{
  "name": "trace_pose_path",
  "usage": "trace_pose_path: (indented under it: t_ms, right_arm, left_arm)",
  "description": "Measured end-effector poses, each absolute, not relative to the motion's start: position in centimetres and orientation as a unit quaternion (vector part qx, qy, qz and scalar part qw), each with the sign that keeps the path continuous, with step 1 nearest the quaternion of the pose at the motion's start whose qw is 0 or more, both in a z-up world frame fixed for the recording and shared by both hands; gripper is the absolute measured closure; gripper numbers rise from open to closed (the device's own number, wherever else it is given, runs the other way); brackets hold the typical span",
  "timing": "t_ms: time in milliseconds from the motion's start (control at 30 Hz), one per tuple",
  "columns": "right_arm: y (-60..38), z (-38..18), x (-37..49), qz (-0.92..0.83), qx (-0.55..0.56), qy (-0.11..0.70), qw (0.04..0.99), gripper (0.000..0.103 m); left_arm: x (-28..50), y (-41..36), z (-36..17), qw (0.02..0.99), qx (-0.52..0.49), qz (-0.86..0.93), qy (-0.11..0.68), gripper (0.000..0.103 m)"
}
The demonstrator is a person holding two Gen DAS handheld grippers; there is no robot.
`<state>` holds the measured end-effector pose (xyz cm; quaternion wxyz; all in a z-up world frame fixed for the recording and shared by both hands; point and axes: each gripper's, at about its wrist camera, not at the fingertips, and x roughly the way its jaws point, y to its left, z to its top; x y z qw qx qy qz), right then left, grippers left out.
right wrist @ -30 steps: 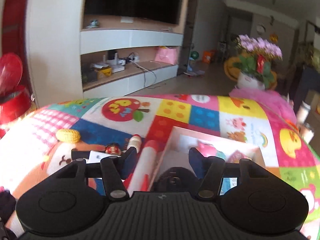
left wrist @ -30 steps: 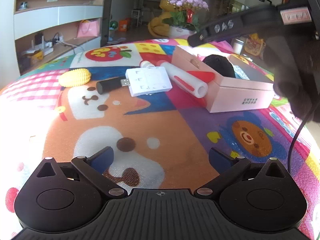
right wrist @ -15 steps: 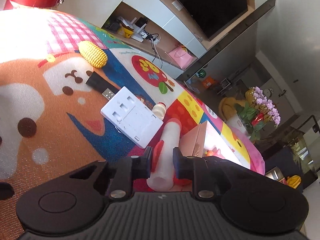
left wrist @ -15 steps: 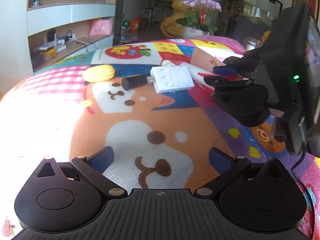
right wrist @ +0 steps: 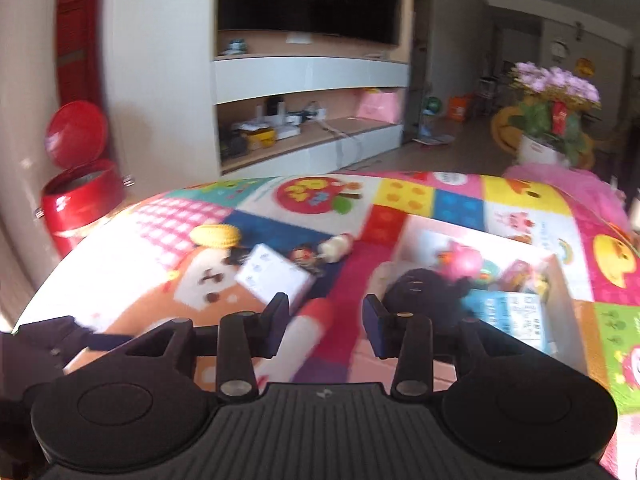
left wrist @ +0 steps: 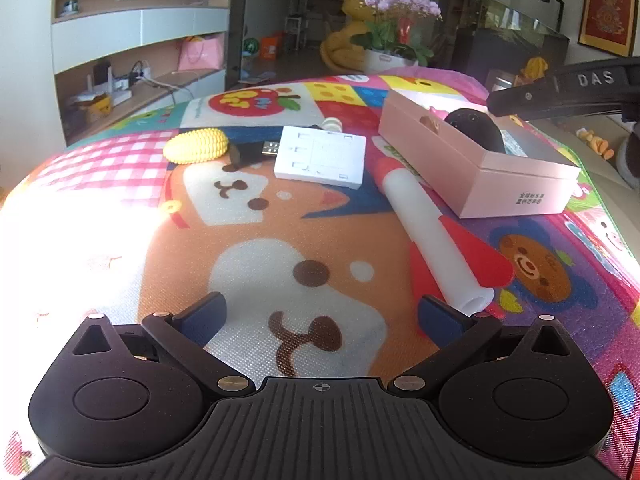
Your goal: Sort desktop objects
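A pink box [left wrist: 476,164] stands on the cartoon mat at the right and holds a black mouse [left wrist: 476,128]. A white and red rocket toy [left wrist: 436,236] lies in front of it. A white socket plate [left wrist: 322,156], a black USB stick [left wrist: 250,150], a yellow corn toy [left wrist: 196,146] and a small white bottle [left wrist: 332,123] lie further back. My left gripper [left wrist: 320,316] is open and empty above the mat. My right gripper [right wrist: 326,320] is open and empty above the rocket toy [right wrist: 300,336] and the box [right wrist: 500,280]; this view is blurred.
The mat [left wrist: 248,256] covers a rounded table top that falls away at the left. A red bin [right wrist: 80,196] stands on the floor at the left. A flower pot [right wrist: 548,124] and shelves [right wrist: 304,92] stand behind the table.
The rocket toy has been dragged from beside the box toward my left gripper. My right gripper has opened, let it go and lifted back over the box.
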<state>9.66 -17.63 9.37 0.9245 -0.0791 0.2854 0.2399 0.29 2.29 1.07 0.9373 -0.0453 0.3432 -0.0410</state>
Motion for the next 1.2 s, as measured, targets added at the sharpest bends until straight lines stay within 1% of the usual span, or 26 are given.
trace_pose_path:
  t_ms: [33, 167, 200, 233, 300, 367, 433, 467, 567, 633, 767, 800, 833, 933, 1000, 1067, 1200]
  right_arm:
    - [-18.9, 9.4, 11.2, 0.212, -0.057, 0.293, 0.931, 0.051]
    - [-24.2, 9.4, 18.0, 0.133, 0.043, 0.331, 0.933, 0.051]
    - [-24.9, 9.3, 19.7, 0.122, 0.050, 0.336, 0.933, 0.054]
    - [-25.0, 9.2, 21.3, 0.110, 0.048, 0.341, 0.932, 0.062]
    - [-24.6, 8.5, 24.2, 0.105, 0.029, 0.356, 0.928, 0.071]
    - [-23.5, 7.0, 26.4, 0.099, 0.000, 0.371, 0.923, 0.073]
    - [-23.1, 5.1, 28.1, 0.091, 0.009, 0.414, 0.906, 0.075]
    - [-23.3, 4.4, 28.4, 0.093, 0.016, 0.432, 0.897, 0.075]
    - [-24.4, 3.8, 27.1, 0.082, 0.023, 0.448, 0.890, 0.076]
    - [-26.2, 3.8, 26.0, 0.073, 0.047, 0.464, 0.882, 0.076]
    - [-28.3, 5.1, 23.6, 0.063, 0.060, 0.450, 0.889, 0.076]
    - [-28.3, 5.8, 22.8, 0.060, 0.052, 0.433, 0.898, 0.073]
    - [-28.2, 6.4, 21.8, 0.061, 0.042, 0.415, 0.907, 0.064]
    - [-27.8, 8.6, 18.2, 0.086, 0.027, 0.351, 0.932, 0.054]
    - [-27.0, 9.4, 15.7, 0.116, 0.024, 0.325, 0.938, 0.051]
    - [-25.9, 9.6, 13.5, 0.147, 0.017, 0.312, 0.938, 0.050]
    - [-22.9, 8.6, 9.5, 0.205, -0.015, 0.301, 0.931, 0.047]
  left_arm:
    - [0.3, 2.3, 1.0, 0.937, -0.045, -0.041, 0.343, 0.000]
    - [0.5, 1.9, 0.9, 0.937, -0.034, -0.037, 0.345, 0.000]
    - [0.5, 1.8, 0.9, 0.937, -0.031, -0.036, 0.346, 0.000]
    - [0.5, 1.8, 0.9, 0.937, -0.028, -0.035, 0.347, 0.000]
    - [0.5, 1.7, 0.9, 0.937, -0.025, -0.035, 0.347, 0.000]
    - [0.5, 1.7, 0.8, 0.937, -0.024, -0.034, 0.347, 0.000]
    - [0.5, 1.7, 0.8, 0.937, -0.022, -0.034, 0.348, 0.000]
    - [0.5, 1.7, 0.8, 0.937, -0.022, -0.034, 0.347, 0.000]
    - [0.6, 1.7, 0.8, 0.937, -0.023, -0.034, 0.347, 0.000]
    - [0.6, 1.7, 0.8, 0.937, -0.021, -0.034, 0.348, 0.000]
    - [0.7, 1.7, 0.7, 0.937, -0.021, -0.034, 0.347, 0.000]
    - [0.7, 1.7, 0.7, 0.937, -0.022, -0.034, 0.347, 0.000]
    - [0.7, 1.7, 0.7, 0.937, -0.023, -0.034, 0.347, 0.000]
    - [0.8, 1.7, 0.7, 0.937, -0.020, -0.033, 0.348, 0.000]
    - [0.8, 1.7, 0.7, 0.937, -0.019, -0.032, 0.348, 0.000]
    - [0.8, 1.9, 0.8, 0.937, -0.024, -0.034, 0.347, 0.000]
    - [1.1, 3.5, 1.7, 0.937, -0.084, -0.039, 0.338, 0.000]
